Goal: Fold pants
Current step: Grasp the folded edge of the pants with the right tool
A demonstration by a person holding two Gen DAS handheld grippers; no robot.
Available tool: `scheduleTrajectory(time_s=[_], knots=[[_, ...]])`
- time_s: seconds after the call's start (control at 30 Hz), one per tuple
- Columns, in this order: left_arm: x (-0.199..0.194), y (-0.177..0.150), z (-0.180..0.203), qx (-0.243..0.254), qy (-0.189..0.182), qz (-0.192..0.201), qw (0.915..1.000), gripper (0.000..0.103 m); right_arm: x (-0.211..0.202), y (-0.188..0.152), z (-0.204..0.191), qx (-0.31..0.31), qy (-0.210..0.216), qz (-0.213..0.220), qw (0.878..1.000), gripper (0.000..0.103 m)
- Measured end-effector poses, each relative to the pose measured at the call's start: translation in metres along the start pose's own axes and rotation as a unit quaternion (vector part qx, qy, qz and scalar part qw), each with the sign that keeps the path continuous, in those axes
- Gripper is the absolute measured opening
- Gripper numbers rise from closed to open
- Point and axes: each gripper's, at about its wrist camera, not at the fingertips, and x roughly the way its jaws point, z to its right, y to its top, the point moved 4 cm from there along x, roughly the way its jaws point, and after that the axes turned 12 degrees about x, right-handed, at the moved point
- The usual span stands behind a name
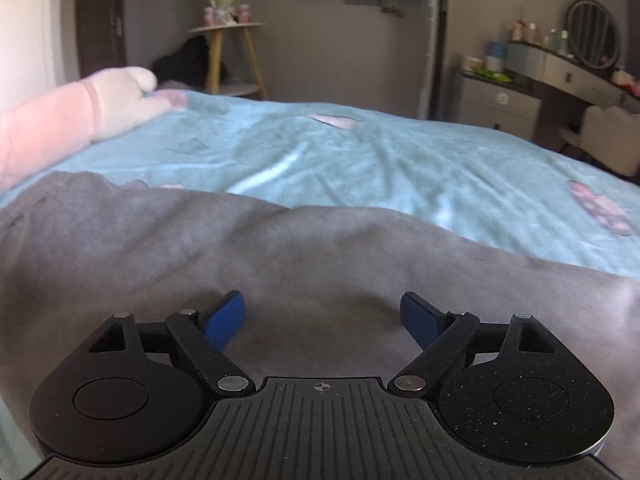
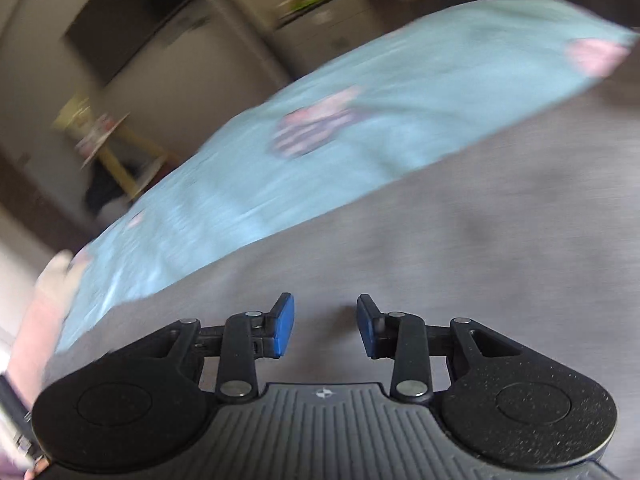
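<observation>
The grey pants (image 1: pixel 240 248) lie spread on a bed with a light blue sheet (image 1: pixel 380 156). My left gripper (image 1: pixel 322 316) is wide open just above the grey cloth, with nothing between its blue pads (image 1: pixel 226 316). In the right wrist view the pants (image 2: pixel 460 240) fill the lower right. My right gripper (image 2: pixel 325 326) is open over the cloth, empty, its blue pads (image 2: pixel 282 326) a moderate gap apart. This view is tilted and motion-blurred.
A person's arm in a pink sleeve with a white glove (image 1: pixel 120 96) rests on the bed at far left. Beyond the bed stand a yellow-legged side table (image 1: pixel 228 56), a dresser with a round mirror (image 1: pixel 592 36), a chair (image 1: pixel 604 136) and a dark door (image 1: pixel 100 16).
</observation>
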Motion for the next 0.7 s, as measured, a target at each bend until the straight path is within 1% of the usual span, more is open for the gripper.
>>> scheduleTrajectory(time_s=[0.07,0.1,0.13,0.17,0.2,0.27,0.3,0.37,0.4,0.47,0.5,0.6,0.67,0.7], knots=[[-0.017,-0.002,0.018,0.005,-0.038,0.002,0.9993,0.090,-0.029,0.021,0.052,0.064,-0.037,0.012,0.997,0.035],[-0.024,-0.004,0.028,0.009,-0.059,0.002,0.9982,0.090,-0.043,0.028,0.076,0.096,-0.049,0.012,0.994,0.035],[-0.033,-0.006,0.041,0.014,-0.087,0.000,0.9962,0.091,-0.061,0.032,0.102,0.119,-0.050,0.023,0.991,0.035],[-0.040,-0.009,0.053,0.019,-0.113,-0.002,0.9935,0.091,-0.078,0.035,0.122,0.130,-0.054,0.041,0.989,0.035],[-0.045,-0.013,0.065,0.023,-0.135,-0.006,0.9905,0.092,-0.097,0.038,0.144,0.140,-0.076,0.063,0.985,0.035],[-0.051,-0.020,0.081,0.024,-0.159,-0.025,0.9867,0.092,-0.132,0.039,0.182,0.167,-0.123,0.110,0.972,0.035],[-0.053,-0.025,0.088,0.025,-0.167,-0.032,0.9851,0.092,-0.149,0.038,0.198,0.184,-0.128,0.133,0.965,0.035],[-0.055,-0.031,0.097,0.033,-0.171,-0.037,0.9839,0.092,-0.176,0.033,0.229,0.229,-0.105,0.160,0.954,0.035],[-0.057,-0.033,0.100,0.042,-0.169,-0.035,0.9841,0.092,-0.184,0.031,0.243,0.249,-0.093,0.166,0.950,0.039],[-0.063,-0.035,0.107,0.052,-0.166,-0.030,0.9843,0.092,-0.192,0.028,0.259,0.267,-0.106,0.169,0.943,0.047],[-0.066,-0.036,0.109,0.051,-0.168,-0.030,0.9839,0.093,-0.194,0.026,0.265,0.268,-0.102,0.173,0.942,0.047],[-0.068,-0.040,0.109,0.036,-0.171,-0.038,0.9839,0.093,-0.188,0.025,0.271,0.279,-0.051,0.165,0.945,0.047],[-0.069,-0.041,0.111,0.034,-0.174,-0.045,0.9831,0.093,-0.175,0.030,0.273,0.282,-0.036,0.155,0.946,0.047],[-0.070,-0.040,0.112,0.032,-0.176,-0.046,0.9828,0.093,-0.169,0.032,0.274,0.288,-0.032,0.152,0.945,0.048]])
